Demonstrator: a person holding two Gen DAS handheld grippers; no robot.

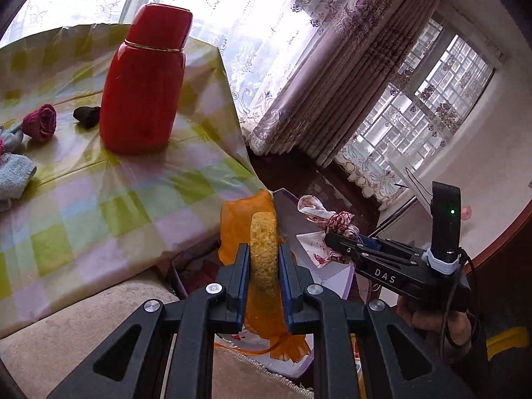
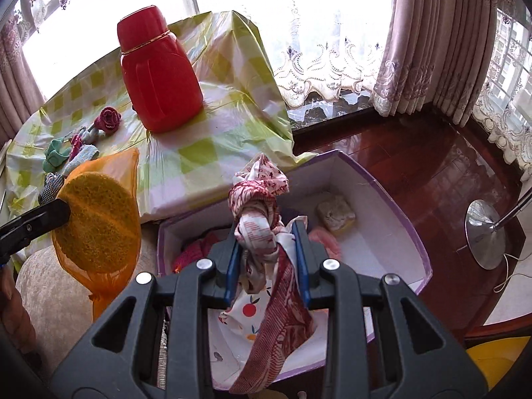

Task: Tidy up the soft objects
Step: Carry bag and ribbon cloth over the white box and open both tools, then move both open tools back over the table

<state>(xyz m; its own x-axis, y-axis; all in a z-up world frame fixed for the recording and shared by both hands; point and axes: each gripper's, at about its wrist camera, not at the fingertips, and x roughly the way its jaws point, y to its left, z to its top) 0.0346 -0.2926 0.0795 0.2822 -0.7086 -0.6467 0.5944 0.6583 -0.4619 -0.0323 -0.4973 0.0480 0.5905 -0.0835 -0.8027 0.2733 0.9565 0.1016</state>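
My left gripper (image 1: 264, 259) is shut on a round yellow sponge (image 1: 264, 249) wrapped in an orange mesh bag (image 1: 237, 222); the sponge (image 2: 96, 222) also shows at the left of the right wrist view, beside the table edge. My right gripper (image 2: 267, 242) is shut on a knotted red-and-white patterned cloth (image 2: 259, 209), held above an open white box with purple trim (image 2: 392, 232). The right gripper (image 1: 335, 239) with its cloth (image 1: 339, 221) appears to the right in the left wrist view. The box holds a pale sponge (image 2: 335, 214), pink and red soft items and a fruit-print cloth (image 2: 246, 316).
A red thermos (image 2: 159, 79) stands on the checked tablecloth (image 2: 216, 126), with a fabric rose (image 2: 109, 118), a green item (image 2: 55, 156), a blue towel (image 1: 13, 174) and a small dark item (image 1: 86, 116) nearby. A lamp base (image 2: 485, 232) sits on the wooden floor. Curtains hang behind.
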